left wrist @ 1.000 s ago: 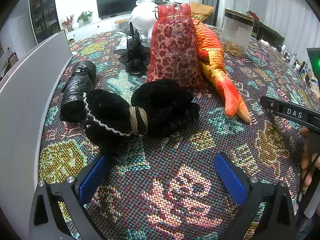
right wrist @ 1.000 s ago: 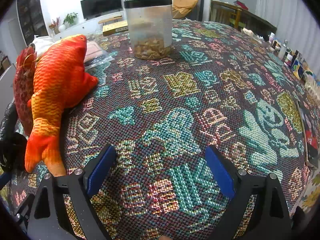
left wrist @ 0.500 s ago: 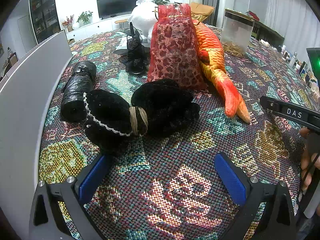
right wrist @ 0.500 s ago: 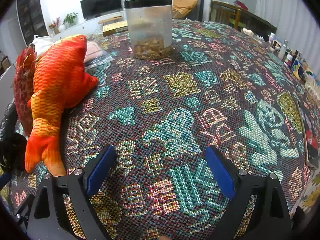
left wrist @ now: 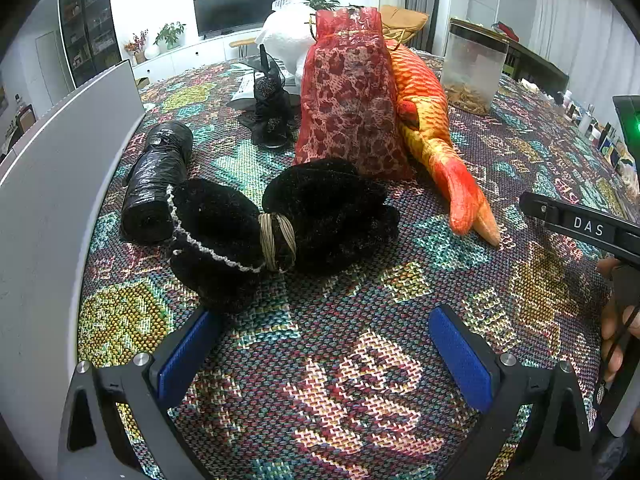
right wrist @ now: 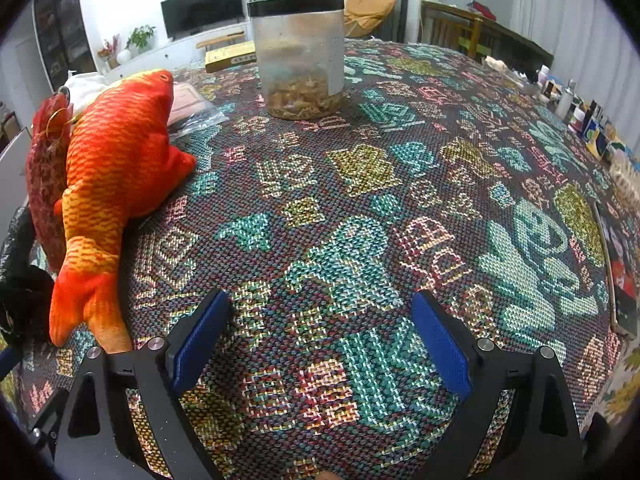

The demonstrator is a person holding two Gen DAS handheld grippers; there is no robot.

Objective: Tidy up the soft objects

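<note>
Several soft things are lying ahead of my fingers on the patterned tablecloth [left wrist: 340,380]. Nearest is a black fuzzy bundle [left wrist: 280,224], tied round the middle w/ tan cord [left wrist: 277,242] and edged w/ a white beaded trim; it's sitting just beyond my left gripper [left wrist: 324,354], its near end almost touching the tip of the left-hand blue pad [left wrist: 184,360]. Beside it, further to the left-finger side, a roll of black plastic bags [left wrist: 158,184] is lying on its side. Beyond the bundle a red patterned mesh bag [left wrist: 348,100] is standing upright, w/ an orange plush fish [left wrist: 432,136] leaning against it on the right-finger side, tail pointing back toward me. A small black lacy item [left wrist: 270,116] is sitting behind, on the left-finger side of the bag.

Left gripper's jaws are standing wide apart, holding nothing. My right gripper [right wrist: 320,338] is hovering likewise, wide apart & empty, over bare cloth; from it the fish [right wrist: 108,184] is lying off past the left-hand finger, and a clear jar w/ black lid [right wrist: 300,56] is standing well ahead. My hand [left wrist: 616,320] is showing at the left view's far edge.
</note>
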